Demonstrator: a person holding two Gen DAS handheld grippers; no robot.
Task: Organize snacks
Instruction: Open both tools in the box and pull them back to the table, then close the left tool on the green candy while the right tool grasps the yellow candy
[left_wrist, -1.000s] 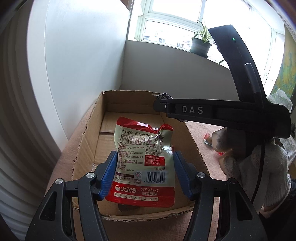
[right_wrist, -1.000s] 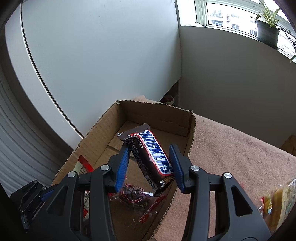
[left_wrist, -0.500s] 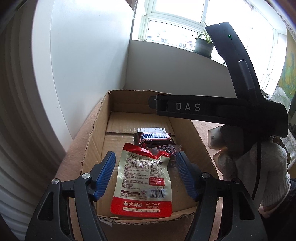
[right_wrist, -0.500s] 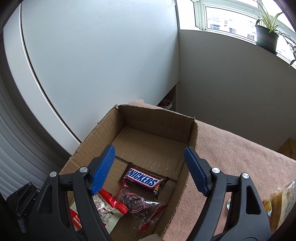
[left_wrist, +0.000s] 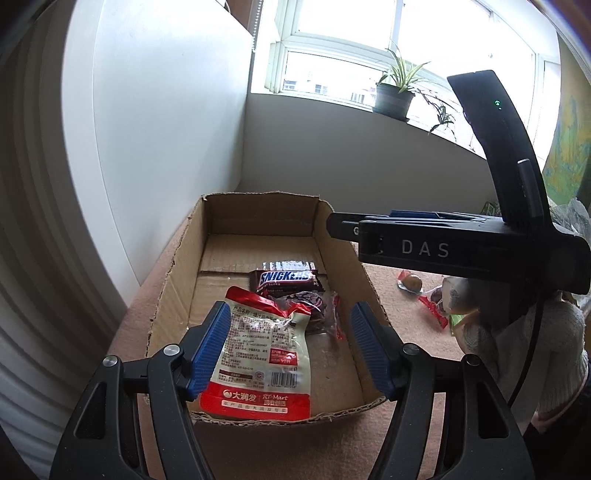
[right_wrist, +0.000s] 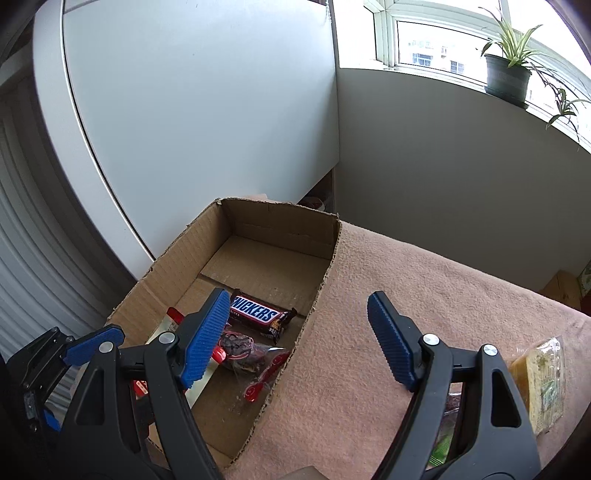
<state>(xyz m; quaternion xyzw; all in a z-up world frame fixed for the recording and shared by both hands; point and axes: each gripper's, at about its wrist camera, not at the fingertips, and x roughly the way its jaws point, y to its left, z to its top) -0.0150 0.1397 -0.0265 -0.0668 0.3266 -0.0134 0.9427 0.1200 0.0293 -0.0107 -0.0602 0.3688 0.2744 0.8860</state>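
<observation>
An open cardboard box (left_wrist: 177, 266) (right_wrist: 173, 254) stands on a pink cloth. Inside lie a Snickers bar (left_wrist: 286, 278) (right_wrist: 258, 315), a clear pack of dark fruit with red trim (left_wrist: 314, 306) (right_wrist: 251, 350) and a red-and-white pouch (left_wrist: 258, 354). My left gripper (left_wrist: 291, 347) is open above the box's near end, with the pouch lying loose between its fingers. My right gripper (right_wrist: 299, 339) is open and empty over the box's right wall. It also shows in the left wrist view (left_wrist: 424, 247).
Loose snacks lie on the cloth to the right of the box: a yellow pack (right_wrist: 543, 380), a small wrapped one (left_wrist: 412, 282). White walls close in left of and behind the box. A potted plant (left_wrist: 393, 98) stands on the windowsill.
Both grippers opened. The right one dropped the Snickers bar into the box and drew back to the right. The left one let the pouch fall into the box.
</observation>
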